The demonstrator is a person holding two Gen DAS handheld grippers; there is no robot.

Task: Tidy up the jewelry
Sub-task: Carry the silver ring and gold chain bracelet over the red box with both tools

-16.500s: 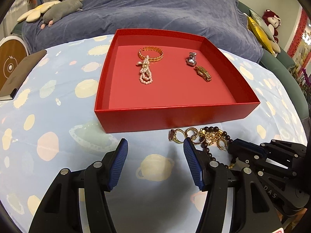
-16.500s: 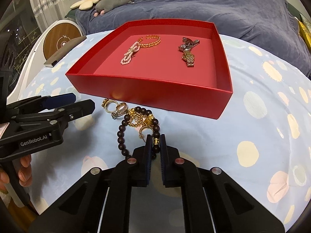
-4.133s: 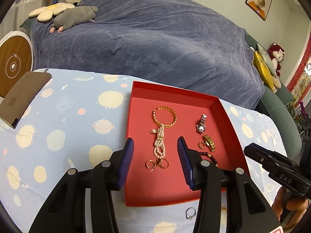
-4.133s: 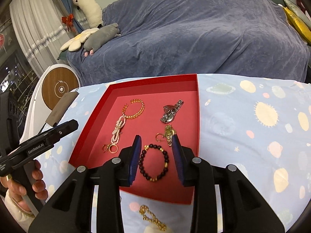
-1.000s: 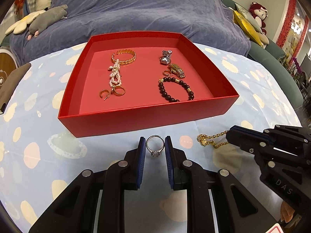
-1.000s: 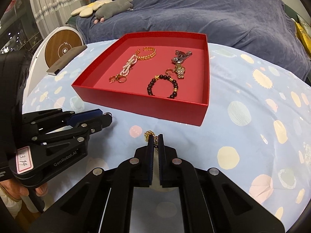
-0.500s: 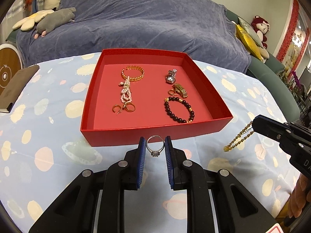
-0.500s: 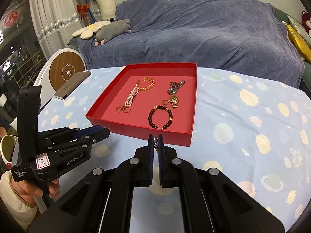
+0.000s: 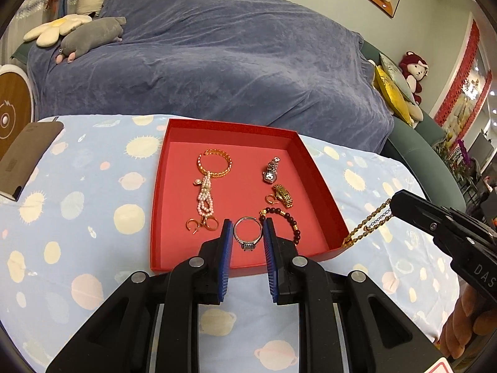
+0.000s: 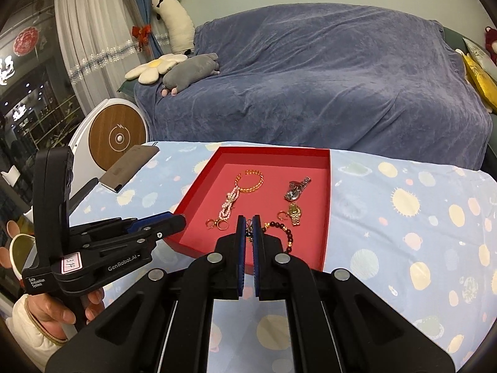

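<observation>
My left gripper [image 9: 247, 227] is shut on a silver ring [image 9: 247, 235], held up over the near end of the red box [image 9: 320, 174]. My right gripper [image 10: 248, 222] is shut on a gold chain [image 9: 366, 225], which dangles from its tips at the box's right side. Inside the box lie a gold bangle [image 9: 214, 164], a pearl strand [image 9: 205, 197], gold hoops [image 9: 202, 224], a silver watch [image 9: 271, 173], a gold watch [image 9: 282, 195] and a dark bead bracelet [image 9: 287, 217]. In the right wrist view the left gripper [image 10: 178, 221] appears left of the box [image 10: 327, 205].
The box sits on a pale blue cloth with planet prints [image 9: 93, 211]. A brown notebook [image 9: 25, 155] lies at the cloth's far left edge. Behind is a sofa under a blue cover [image 9: 217, 62], with plush toys [image 9: 84, 32]. A round wooden-faced device [image 10: 116, 138] stands at left.
Both grippers have risen from the cloth with their pieces. The ring and the chain now hang above the box's near end instead of lying in front of it.
</observation>
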